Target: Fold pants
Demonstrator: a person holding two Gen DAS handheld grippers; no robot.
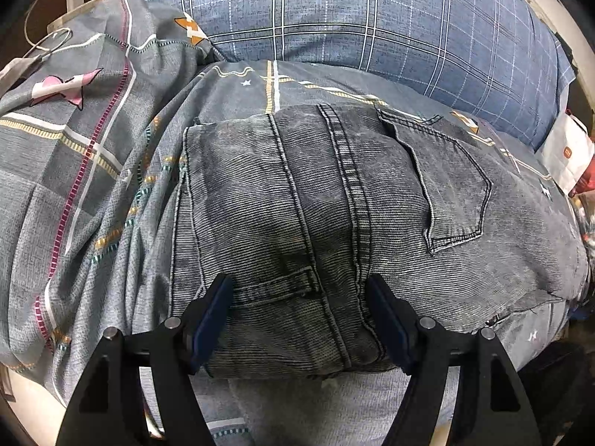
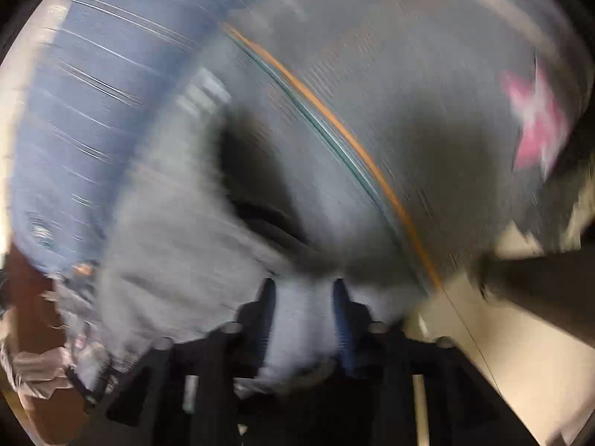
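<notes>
While the left gripper (image 1: 299, 290) straddles the pants (image 1: 334, 204) at six o'clock, jaws apart, the right gripper (image 2: 303, 290) is too blurred to tell.

2 wrist cams, steep down, close; share bedding (image 1: 93, 186).

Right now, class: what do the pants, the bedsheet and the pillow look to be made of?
Pants: grey denim, faded matte wash, shown by twill ribbing, double-stitched seams and a patch pocket.
Bedsheet: thin woven fabric, probably cotton, matte, printed stripes and stars, soft creases.
Pillow: blue checked woven cover, plump; the filling is hidden.
</notes>
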